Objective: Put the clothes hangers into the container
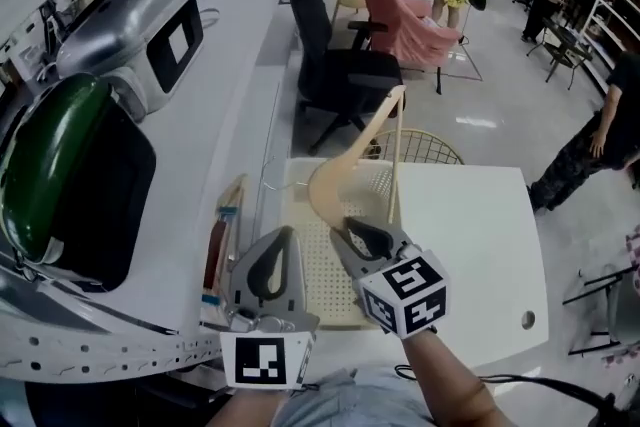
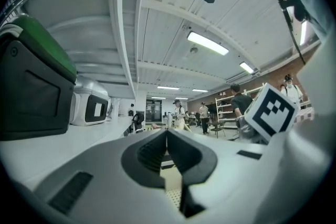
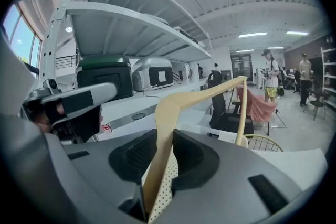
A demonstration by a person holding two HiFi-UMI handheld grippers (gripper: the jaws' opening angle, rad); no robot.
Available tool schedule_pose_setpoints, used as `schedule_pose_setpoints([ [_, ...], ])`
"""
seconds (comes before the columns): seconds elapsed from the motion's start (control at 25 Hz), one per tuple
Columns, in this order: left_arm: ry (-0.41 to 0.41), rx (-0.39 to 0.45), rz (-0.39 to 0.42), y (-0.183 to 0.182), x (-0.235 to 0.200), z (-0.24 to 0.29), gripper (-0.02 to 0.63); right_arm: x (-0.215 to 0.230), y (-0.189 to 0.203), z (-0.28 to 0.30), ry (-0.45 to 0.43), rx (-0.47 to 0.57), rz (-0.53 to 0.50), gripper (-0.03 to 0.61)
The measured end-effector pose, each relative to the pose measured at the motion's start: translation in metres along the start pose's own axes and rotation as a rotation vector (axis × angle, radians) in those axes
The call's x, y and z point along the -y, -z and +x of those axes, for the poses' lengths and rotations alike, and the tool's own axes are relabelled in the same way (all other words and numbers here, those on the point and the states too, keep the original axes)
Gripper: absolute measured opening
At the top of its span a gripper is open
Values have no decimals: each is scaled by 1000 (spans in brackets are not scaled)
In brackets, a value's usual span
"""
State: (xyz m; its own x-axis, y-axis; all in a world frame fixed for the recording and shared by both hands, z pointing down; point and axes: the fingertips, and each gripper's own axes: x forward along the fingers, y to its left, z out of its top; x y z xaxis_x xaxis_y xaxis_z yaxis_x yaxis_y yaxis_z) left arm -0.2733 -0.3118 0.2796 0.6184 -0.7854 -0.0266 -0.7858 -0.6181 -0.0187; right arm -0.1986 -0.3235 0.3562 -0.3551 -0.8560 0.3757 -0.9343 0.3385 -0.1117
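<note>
Right hand-held gripper [image 1: 352, 229]: it is pinching the wooden hanger [image 1: 345, 177] between its jaws, which are standing partly apart around the thickness of the wood, just above the container [image 1: 292, 177].
Left hand-held gripper [image 1: 284, 237]: its jaws are meeting with nothing between them, and it is hovering over the container's near left edge.
Grip point: the right jaws are gripping low on one shoulder arm, so most of the hanger is rising up and away over the container.
Hanger position: it is standing tilted in the air over the middle of the container, not yet lying in it.
Handling, as a judgement: the hanger is looking stiff and light, with smooth pale wood that is likely slippery. Held this far off its middle, it is likely wanting to swing or twist in the jaws.
Better hold, as a judgement: gripping nearer the crown of the curve is likely giving more control when lowering it.
Container: it is sitting on the white worktop [image 1: 470, 245], shallow and perforated, so the hanger is needing to go in flat.
Other hangers: what looks like more of them [image 1: 222, 240] are lying just left of the container.
</note>
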Motion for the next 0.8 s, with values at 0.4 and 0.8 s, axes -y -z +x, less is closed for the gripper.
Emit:
schedule_pose_setpoints([
  [0.4,-10,-57,23,27,-15,15,12,10,51,38,-19,-100,47,103],
  [0.8,-40,-151,3,63,-27,12,12,19,99,64,12,-204,61,104],
])
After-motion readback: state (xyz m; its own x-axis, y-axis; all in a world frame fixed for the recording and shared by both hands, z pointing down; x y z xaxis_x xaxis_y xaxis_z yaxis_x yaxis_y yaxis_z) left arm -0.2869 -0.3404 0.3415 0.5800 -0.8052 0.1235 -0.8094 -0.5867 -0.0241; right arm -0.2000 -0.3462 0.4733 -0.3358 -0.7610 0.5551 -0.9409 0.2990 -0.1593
